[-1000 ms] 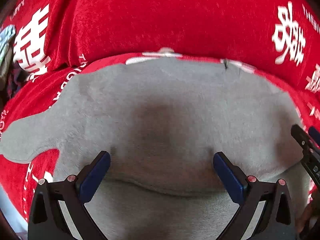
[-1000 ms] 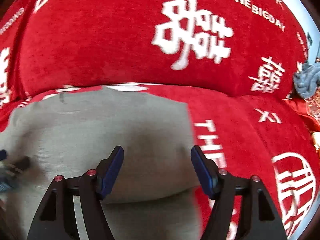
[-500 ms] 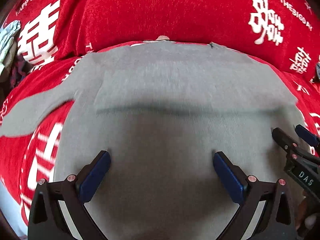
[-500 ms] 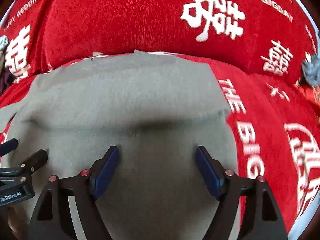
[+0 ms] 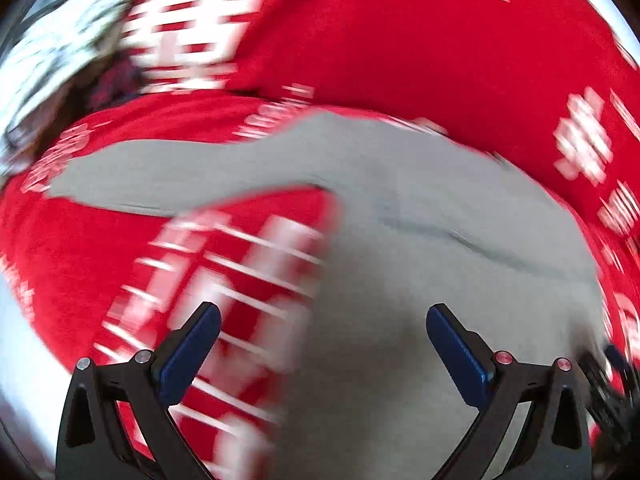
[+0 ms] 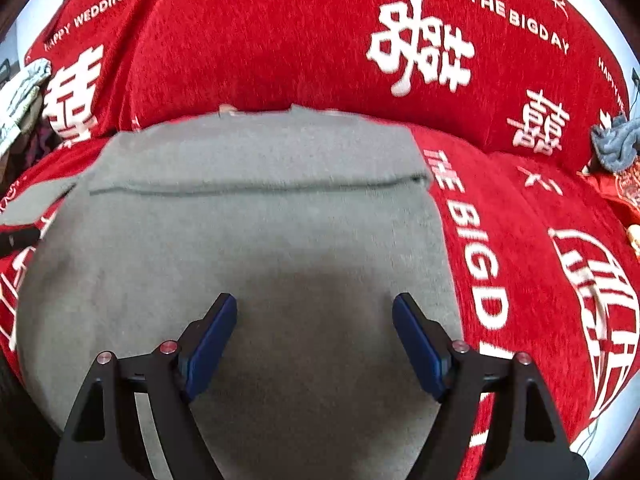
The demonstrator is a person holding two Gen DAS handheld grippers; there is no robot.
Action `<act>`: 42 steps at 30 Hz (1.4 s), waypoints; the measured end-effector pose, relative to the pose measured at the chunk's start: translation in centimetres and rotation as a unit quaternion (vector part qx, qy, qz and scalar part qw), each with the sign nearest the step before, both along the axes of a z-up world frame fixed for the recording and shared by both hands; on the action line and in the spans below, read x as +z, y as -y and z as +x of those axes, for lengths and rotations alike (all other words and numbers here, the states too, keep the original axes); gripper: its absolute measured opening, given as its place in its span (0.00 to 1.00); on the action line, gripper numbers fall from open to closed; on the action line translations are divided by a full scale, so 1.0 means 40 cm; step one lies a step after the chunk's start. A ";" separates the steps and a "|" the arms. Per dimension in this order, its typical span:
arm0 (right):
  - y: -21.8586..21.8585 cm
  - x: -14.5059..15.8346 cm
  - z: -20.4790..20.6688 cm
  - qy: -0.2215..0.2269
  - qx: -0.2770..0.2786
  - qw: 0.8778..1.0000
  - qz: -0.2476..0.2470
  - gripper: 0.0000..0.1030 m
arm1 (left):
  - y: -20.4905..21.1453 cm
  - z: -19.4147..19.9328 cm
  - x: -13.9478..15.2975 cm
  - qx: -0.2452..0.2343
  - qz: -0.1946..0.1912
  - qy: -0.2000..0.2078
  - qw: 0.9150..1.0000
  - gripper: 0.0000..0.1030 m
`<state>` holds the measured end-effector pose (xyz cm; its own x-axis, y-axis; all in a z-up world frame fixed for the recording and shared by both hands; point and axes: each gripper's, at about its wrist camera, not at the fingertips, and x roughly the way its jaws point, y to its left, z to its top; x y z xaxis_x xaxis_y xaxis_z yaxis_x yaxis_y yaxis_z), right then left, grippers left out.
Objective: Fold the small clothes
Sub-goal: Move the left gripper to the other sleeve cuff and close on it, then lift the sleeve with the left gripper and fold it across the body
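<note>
A grey long-sleeved garment (image 6: pixel 256 240) lies flat on a red sofa cover, its lower part folded up so a fold edge runs across it. One sleeve (image 5: pixel 168 172) sticks out to the left in the blurred left wrist view. My left gripper (image 5: pixel 320 344) is open and empty over the garment's left edge (image 5: pixel 440 248). My right gripper (image 6: pixel 314 332) is open and empty above the garment's near right part. The left gripper's tip shows at the left edge of the right wrist view (image 6: pixel 18 238).
The red cover (image 6: pixel 280 40) with white lettering drapes the seat and backrest. A pale crumpled cloth (image 6: pixel 20 96) lies at the far left. A blue-grey cloth (image 6: pixel 614 142) lies at the far right beside red items.
Both grippers have pulled back from the garment, open. The left gripper has swung left towards the sleeve, blurring its view. The folded edge now lies flat across the garment.
</note>
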<state>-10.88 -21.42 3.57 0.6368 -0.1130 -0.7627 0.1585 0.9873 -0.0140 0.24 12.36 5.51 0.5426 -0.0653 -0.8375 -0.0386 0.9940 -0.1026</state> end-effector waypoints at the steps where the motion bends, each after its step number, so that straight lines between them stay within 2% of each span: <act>1: -0.010 0.002 0.002 0.001 0.004 1.000 0.000 0.80 | -0.065 0.025 -0.003 0.034 -0.001 -0.001 0.999 1.00; 5: -0.063 0.012 0.029 0.001 0.029 0.999 -0.018 0.80 | -0.237 0.099 -0.035 0.124 -0.007 -0.009 0.992 1.00; 7: -0.090 0.014 0.038 0.001 0.042 0.999 -0.026 0.80 | -0.346 0.131 -0.056 0.188 -0.010 -0.010 0.982 1.00; 9: -0.116 0.011 0.046 -0.003 0.055 0.998 -0.031 0.80 | -0.429 0.151 -0.080 0.225 -0.027 -0.015 0.974 1.00; 11: -0.136 0.001 0.054 -0.010 0.065 0.997 -0.034 0.80 | -0.520 0.183 -0.126 0.261 -0.069 -0.039 0.962 1.00; 12: -0.144 -0.005 0.056 -0.012 0.067 0.997 -0.036 0.80 | -0.542 0.190 -0.133 0.269 -0.080 -0.034 0.959 1.00; 13: -0.152 -0.012 0.061 -0.017 0.070 0.997 -0.038 0.80 | -0.552 0.198 -0.121 0.275 -0.077 -0.013 0.958 1.00; 14: -0.158 -0.019 0.066 -0.022 0.071 0.997 -0.038 0.80 | -0.563 0.219 -0.119 0.275 -0.083 -0.014 0.958 1.00; 17: -0.165 -0.032 0.077 -0.032 0.072 0.996 -0.038 0.80 | -0.578 0.280 -0.126 0.264 -0.075 -0.017 0.961 1.00; 21: -0.172 -0.027 0.089 -0.035 0.072 0.996 -0.044 0.80 | -0.621 0.351 -0.127 0.290 -0.077 -0.008 0.954 0.99; 22: -0.172 -0.021 0.095 -0.035 0.072 0.996 -0.044 0.80 | -0.626 0.361 -0.125 0.292 -0.074 -0.005 0.954 0.80; 23: -0.171 -0.014 0.102 -0.034 0.071 0.996 -0.042 0.80 | -0.628 0.364 -0.118 0.299 -0.054 0.002 0.953 0.60; 24: -0.172 -0.003 0.113 -0.032 0.071 0.996 -0.040 0.80 | -0.630 0.361 -0.113 0.298 -0.042 0.004 0.954 0.19; 25: -0.175 0.008 0.128 -0.028 0.073 0.996 -0.038 0.80 | -0.643 0.357 -0.118 0.291 -0.060 -0.001 0.955 0.11; 27: -0.186 0.025 0.164 -0.023 0.078 0.996 -0.036 0.80 | -0.664 0.337 -0.116 0.289 -0.088 0.011 0.953 0.11; 28: -0.196 0.034 0.190 -0.022 0.083 0.996 -0.037 0.80 | -0.668 0.327 -0.111 0.290 -0.088 0.014 0.953 0.11; 30: -0.231 0.053 0.253 -0.014 0.100 0.994 -0.038 0.80 | -0.667 0.310 -0.094 0.293 -0.078 0.029 0.953 0.11; 34: -0.341 0.060 0.413 -0.010 0.137 0.989 -0.054 0.80 | -0.637 0.288 -0.049 0.281 -0.034 0.059 0.957 0.11; 38: -0.462 0.017 0.586 -0.041 0.155 0.986 -0.041 0.80 | -0.618 0.260 -0.011 0.272 -0.021 0.077 0.959 0.11; 42: -0.575 -0.062 0.692 -0.081 0.151 0.983 -0.066 0.80 | -0.609 0.259 0.004 0.263 -0.010 0.078 0.961 0.11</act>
